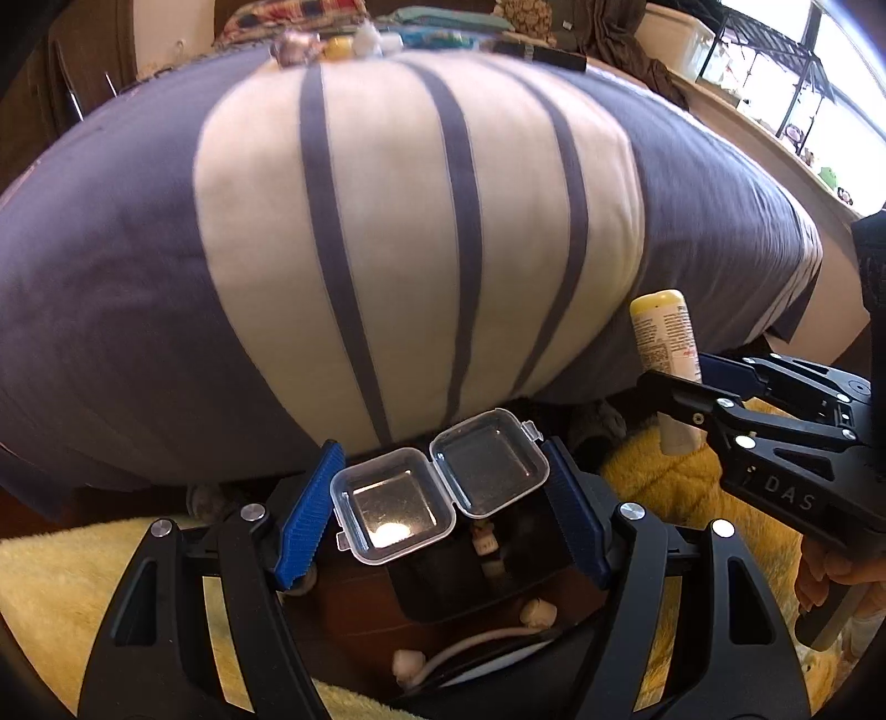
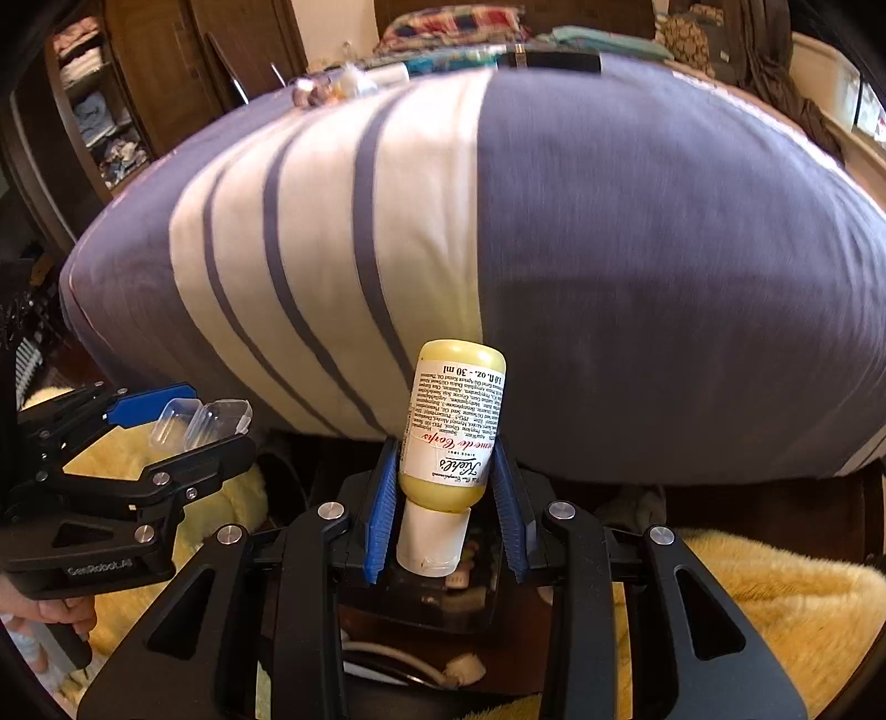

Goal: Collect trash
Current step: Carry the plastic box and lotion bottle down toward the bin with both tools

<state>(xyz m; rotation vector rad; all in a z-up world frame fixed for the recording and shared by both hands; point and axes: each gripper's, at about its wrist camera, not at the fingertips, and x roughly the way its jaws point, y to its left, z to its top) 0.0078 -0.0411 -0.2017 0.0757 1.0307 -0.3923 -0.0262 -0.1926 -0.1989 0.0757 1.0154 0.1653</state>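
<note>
My left gripper [image 1: 440, 501] is shut on a small clear plastic hinged case [image 1: 437, 487], lying open between its blue pads. It also shows in the right wrist view [image 2: 202, 423] at the left. My right gripper [image 2: 448, 498] is shut on a small yellow lotion bottle [image 2: 454, 432], held upside down with its white cap [image 2: 432, 540] toward the camera. The bottle also shows in the left wrist view [image 1: 667, 343], at the right. Both grippers hover over a dark bin [image 1: 487, 598] on the floor, with small white bits and a cord inside.
A bed with a purple and cream striped cover [image 1: 421, 232] fills the view ahead. Several small items [image 1: 332, 47] and a dark flat object [image 1: 540, 55] lie at its far edge. A yellow fluffy rug [image 2: 775, 609] lies under the grippers. A wardrobe [image 2: 99, 105] stands far left.
</note>
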